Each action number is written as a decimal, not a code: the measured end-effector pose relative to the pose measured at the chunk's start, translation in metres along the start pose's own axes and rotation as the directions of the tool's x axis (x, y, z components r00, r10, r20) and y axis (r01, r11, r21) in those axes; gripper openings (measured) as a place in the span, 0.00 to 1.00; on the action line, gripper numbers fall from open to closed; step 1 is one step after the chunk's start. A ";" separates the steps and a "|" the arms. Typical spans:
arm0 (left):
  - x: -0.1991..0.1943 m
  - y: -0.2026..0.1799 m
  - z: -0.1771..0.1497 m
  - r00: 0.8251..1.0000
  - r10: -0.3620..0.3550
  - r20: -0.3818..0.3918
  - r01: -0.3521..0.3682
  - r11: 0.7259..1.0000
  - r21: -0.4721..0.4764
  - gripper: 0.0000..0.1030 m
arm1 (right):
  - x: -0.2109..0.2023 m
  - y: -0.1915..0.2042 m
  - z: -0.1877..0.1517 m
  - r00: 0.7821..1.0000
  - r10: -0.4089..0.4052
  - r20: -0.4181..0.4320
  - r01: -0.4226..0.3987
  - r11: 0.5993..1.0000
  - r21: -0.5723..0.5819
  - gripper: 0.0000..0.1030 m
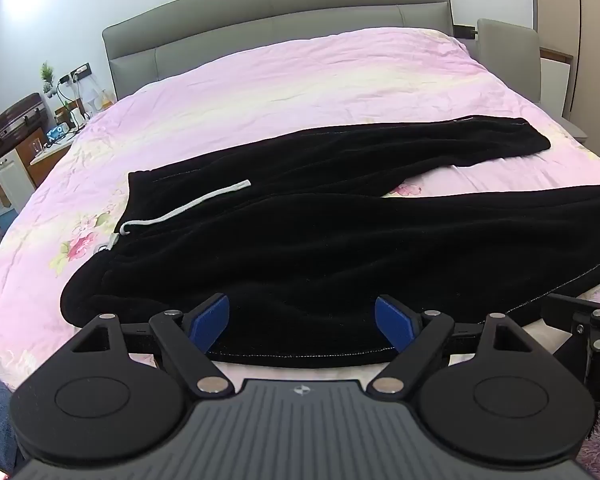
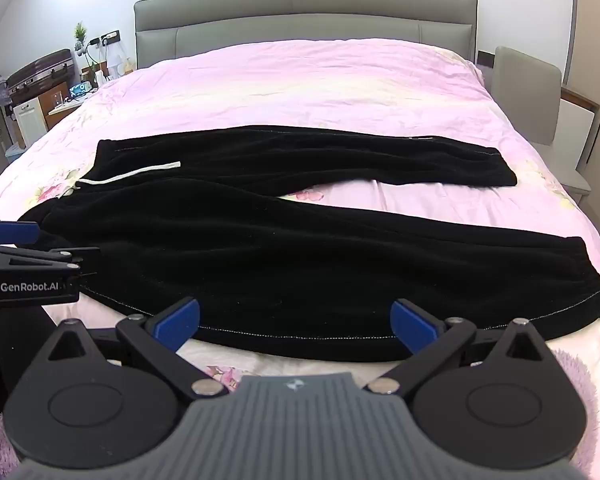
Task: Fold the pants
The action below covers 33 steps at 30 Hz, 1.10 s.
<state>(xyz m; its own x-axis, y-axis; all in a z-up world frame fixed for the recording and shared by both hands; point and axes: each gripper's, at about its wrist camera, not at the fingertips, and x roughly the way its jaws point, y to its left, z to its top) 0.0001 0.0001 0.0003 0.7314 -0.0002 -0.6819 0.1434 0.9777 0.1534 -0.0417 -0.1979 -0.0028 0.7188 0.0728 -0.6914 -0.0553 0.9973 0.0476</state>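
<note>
Jaws of both grippers stand spread wide, grasping nothing. Large bed with pink floral quilt (image 2: 340, 80) and grey padded headboard (image 2: 304, 12) carries the black fleece pants (image 2: 300, 256), laid flat across its near half, waistband to the left, legs running right and parting in a narrow V. Near leg's hem edge lies just beyond the right gripper (image 2: 296, 322), whose blue pads (image 2: 178, 320) straddle the cloth edge. Left gripper (image 1: 302, 320) sits at the near edge by the waist end, pads (image 1: 212, 322) over the fabric. White drawstring cord (image 1: 188, 208) lies across the waistband.
</note>
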 end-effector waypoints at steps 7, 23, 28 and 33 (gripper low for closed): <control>0.001 -0.002 -0.002 1.000 0.007 -0.002 -0.007 1.000 0.003 0.94 | -0.001 0.001 0.001 1.000 0.006 -0.001 -0.006 1.000 -0.001 0.95; 0.002 0.002 0.000 1.000 0.004 -0.004 -0.004 1.000 -0.011 0.94 | 0.003 0.001 0.000 1.000 0.005 -0.010 -0.005 1.000 -0.001 0.95; 0.002 0.001 0.000 1.000 -0.002 -0.005 0.002 1.000 -0.015 0.94 | 0.001 0.003 0.001 1.000 -0.005 -0.013 0.005 1.000 0.001 0.95; 0.002 0.003 0.001 1.000 -0.007 -0.009 0.007 1.000 -0.017 0.94 | -0.002 0.003 0.002 1.000 -0.020 -0.011 0.020 1.000 0.006 0.95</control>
<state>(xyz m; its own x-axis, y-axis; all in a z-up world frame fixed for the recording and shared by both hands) 0.0029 0.0025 0.0002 0.7243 -0.0053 -0.6895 0.1369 0.9811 0.1364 -0.0419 -0.1948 -0.0001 0.7124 0.0530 -0.6998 -0.0365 0.9986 0.0385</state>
